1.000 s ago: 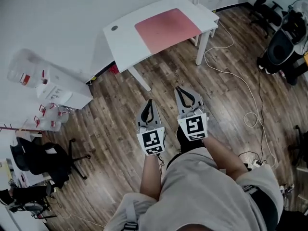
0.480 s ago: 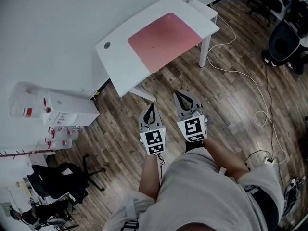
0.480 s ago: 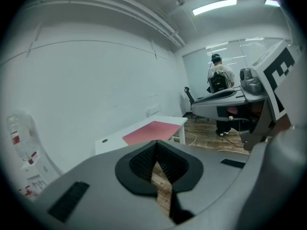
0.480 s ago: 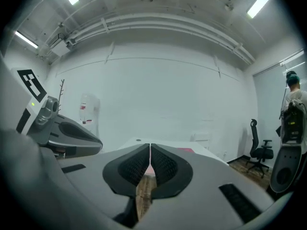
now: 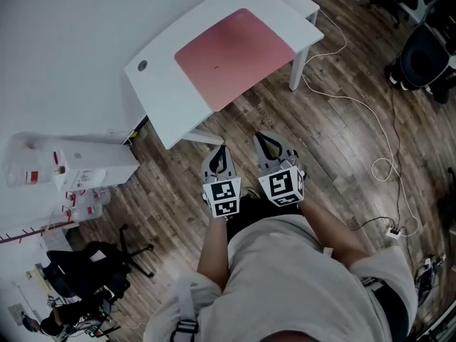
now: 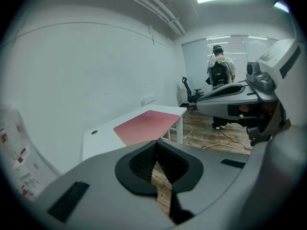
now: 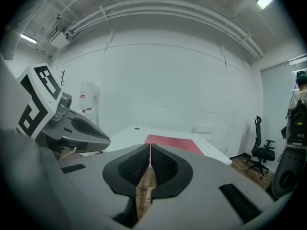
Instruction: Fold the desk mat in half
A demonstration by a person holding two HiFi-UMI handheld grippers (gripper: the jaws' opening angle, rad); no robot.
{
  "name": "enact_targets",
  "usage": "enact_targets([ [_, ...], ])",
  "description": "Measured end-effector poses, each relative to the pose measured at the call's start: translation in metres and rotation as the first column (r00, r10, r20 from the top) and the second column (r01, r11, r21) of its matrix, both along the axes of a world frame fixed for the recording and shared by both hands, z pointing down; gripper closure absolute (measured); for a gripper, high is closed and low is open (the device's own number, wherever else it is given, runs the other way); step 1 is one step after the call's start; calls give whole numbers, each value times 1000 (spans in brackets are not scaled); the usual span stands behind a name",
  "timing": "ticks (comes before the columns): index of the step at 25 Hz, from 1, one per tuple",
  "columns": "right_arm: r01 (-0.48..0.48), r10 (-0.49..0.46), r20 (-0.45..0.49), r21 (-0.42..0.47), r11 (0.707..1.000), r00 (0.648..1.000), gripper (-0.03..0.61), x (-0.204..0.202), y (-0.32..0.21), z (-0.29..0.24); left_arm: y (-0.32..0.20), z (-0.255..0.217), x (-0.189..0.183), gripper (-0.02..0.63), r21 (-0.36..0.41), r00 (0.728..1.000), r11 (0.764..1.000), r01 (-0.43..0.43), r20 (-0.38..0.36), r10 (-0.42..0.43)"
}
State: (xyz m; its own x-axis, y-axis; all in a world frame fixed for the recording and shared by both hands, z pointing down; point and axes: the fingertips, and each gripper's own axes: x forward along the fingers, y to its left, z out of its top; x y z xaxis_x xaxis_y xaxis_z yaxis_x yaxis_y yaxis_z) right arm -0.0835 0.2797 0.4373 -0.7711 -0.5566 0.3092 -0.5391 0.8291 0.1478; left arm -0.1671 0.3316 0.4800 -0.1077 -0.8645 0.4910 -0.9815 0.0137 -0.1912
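A pink desk mat point(image 5: 234, 47) lies flat on a white desk point(image 5: 158, 87) at the top of the head view; it also shows as the pink mat point(image 6: 144, 125) in the left gripper view and the mat point(image 7: 175, 144) in the right gripper view. My left gripper point(image 5: 220, 149) and right gripper point(image 5: 266, 138) hang side by side over the wood floor, short of the desk's near edge. Both are shut with nothing between the jaws.
A white cable point(image 5: 370, 127) winds over the floor to the right of the desk. A white shelf unit point(image 5: 85, 166) stands at the left, a black chair point(image 5: 85, 269) below it. A person with a backpack point(image 6: 219, 73) stands far off.
The desk and mat have come closer and shifted left in the head view. Both grippers have stayed side by side and shut, nearing the desk edge.
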Motion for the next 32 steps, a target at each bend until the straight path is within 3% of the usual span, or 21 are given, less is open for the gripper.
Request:
enact_targets([
  [5,21,-22,-27,-21,1000,999,537,-20,-12,13,-14,22,-21,603,-31,992,997,64,-112,-67],
  [10,-2,-1,-55,-56,998,999,537,-42,-34,27,-34,51,-50,603,-70,962,991,115,-240,-128],
  [16,50,-62,-138,-84,995,989,537,-78,-64,51,-74,79,-75,603,-92,940,987,131,-305,-153],
  [19,80,-101,-178,-117,990,979,537,-100,-77,66,-90,95,-87,603,-113,914,983,145,-364,-177],
  [22,109,-141,-209,-158,981,968,537,-123,-84,81,-101,109,-100,603,-121,868,978,170,-452,-206],
  [25,126,-172,-241,-193,973,955,537,-137,-87,88,-106,122,-111,603,-117,794,969,219,-555,-247],
  [32,122,-185,-303,-213,969,935,537,-136,-101,85,-119,160,-106,601,-184,674,947,262,-668,-316],
])
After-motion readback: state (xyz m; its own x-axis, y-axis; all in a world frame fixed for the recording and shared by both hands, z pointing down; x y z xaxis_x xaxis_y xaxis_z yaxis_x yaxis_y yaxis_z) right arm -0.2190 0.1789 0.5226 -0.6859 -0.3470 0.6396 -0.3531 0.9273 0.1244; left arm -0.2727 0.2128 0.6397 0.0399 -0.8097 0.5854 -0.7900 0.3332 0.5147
